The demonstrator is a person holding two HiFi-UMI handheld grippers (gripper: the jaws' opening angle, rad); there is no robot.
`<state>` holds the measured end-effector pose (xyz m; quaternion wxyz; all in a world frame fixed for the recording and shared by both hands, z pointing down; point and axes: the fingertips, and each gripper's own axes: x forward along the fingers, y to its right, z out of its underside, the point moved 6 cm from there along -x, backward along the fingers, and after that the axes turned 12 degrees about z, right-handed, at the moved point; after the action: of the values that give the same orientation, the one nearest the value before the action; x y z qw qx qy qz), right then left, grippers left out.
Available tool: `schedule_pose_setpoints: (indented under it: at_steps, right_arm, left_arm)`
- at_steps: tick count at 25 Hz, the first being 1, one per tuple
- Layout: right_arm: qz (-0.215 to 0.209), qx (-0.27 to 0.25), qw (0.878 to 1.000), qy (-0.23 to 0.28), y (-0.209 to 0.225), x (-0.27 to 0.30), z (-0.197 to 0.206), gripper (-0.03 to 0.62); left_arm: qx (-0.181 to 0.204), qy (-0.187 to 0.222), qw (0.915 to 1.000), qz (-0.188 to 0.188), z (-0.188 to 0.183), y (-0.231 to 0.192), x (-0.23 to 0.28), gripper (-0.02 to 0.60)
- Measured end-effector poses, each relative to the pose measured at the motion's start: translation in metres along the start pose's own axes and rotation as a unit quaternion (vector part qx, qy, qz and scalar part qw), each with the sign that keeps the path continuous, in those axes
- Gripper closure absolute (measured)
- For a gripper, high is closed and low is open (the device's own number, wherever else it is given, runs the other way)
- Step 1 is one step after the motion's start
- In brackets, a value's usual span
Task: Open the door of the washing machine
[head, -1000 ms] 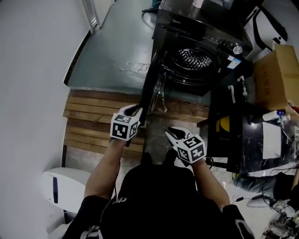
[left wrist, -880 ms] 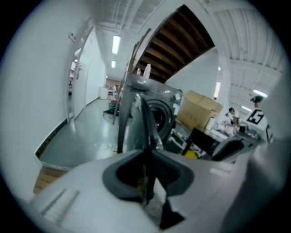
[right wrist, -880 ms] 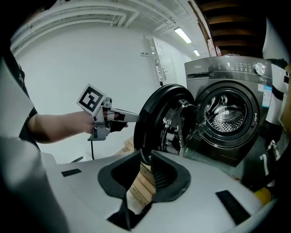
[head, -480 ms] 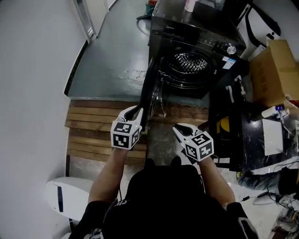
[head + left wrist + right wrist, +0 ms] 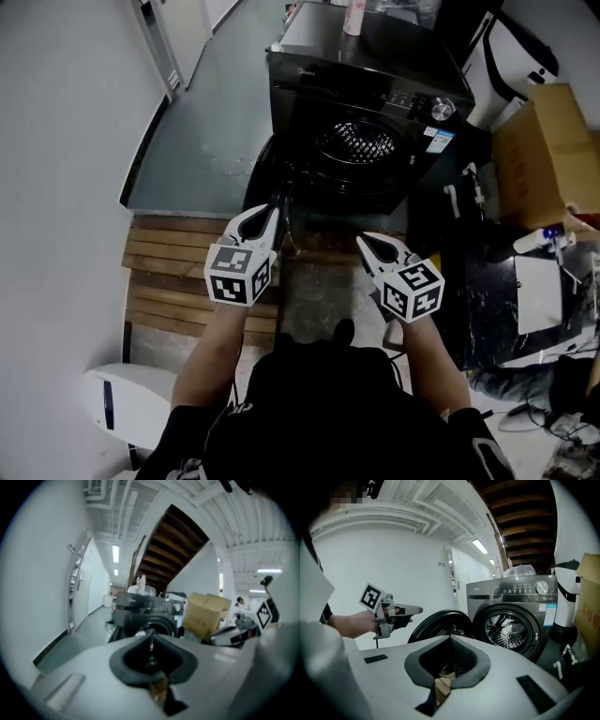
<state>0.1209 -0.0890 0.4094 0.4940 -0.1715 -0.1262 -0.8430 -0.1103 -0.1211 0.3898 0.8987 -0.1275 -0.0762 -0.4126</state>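
Observation:
The black front-loading washing machine point(image 5: 375, 84) stands ahead with its round door point(image 5: 269, 173) swung open to the left and the steel drum point(image 5: 356, 141) bare. In the right gripper view the door point(image 5: 440, 625) hangs left of the drum point(image 5: 506, 625). My left gripper point(image 5: 273, 211) hovers in front of the door's edge, apart from it. My right gripper point(image 5: 367, 244) hangs before the machine's lower front. Both grippers' jaws have just been closing with nothing between them, and both now look shut: left gripper point(image 5: 151, 634), right gripper point(image 5: 451, 639).
A cardboard box point(image 5: 544, 141) stands right of the machine, beside a dark cluttered bench point(image 5: 487, 281). Wooden slats point(image 5: 169, 272) lie below my left hand. A white appliance point(image 5: 122, 403) sits at the lower left. A bottle point(image 5: 354, 14) stands on the machine's top.
Both grippers have risen and drawn back from the door, and their jaws have closed empty. The head view now takes in the whole front of the machine.

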Motion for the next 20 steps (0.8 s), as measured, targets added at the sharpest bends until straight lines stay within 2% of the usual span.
schedule_pose_setpoints:
  at_steps: [10, 17, 20]
  right_arm:
    - [0.017, -0.007, 0.994, 0.109, 0.109, -0.010, -0.061, 0.600]
    - [0.067, -0.020, 0.974, 0.214, 0.150, -0.020, -0.100, 0.602]
    - [0.097, -0.010, 0.967, 0.236, 0.159, -0.020, -0.104, 0.602]
  left_arm:
    - [0.019, 0.053, 0.9966, -0.060, -0.052, 0.032, 0.074, 0.572]
    - [0.032, 0.070, 0.9943, -0.074, -0.072, 0.030, 0.088, 0.574]
    - [0.033, 0.067, 0.9945, -0.073, -0.074, 0.017, 0.085, 0.575]
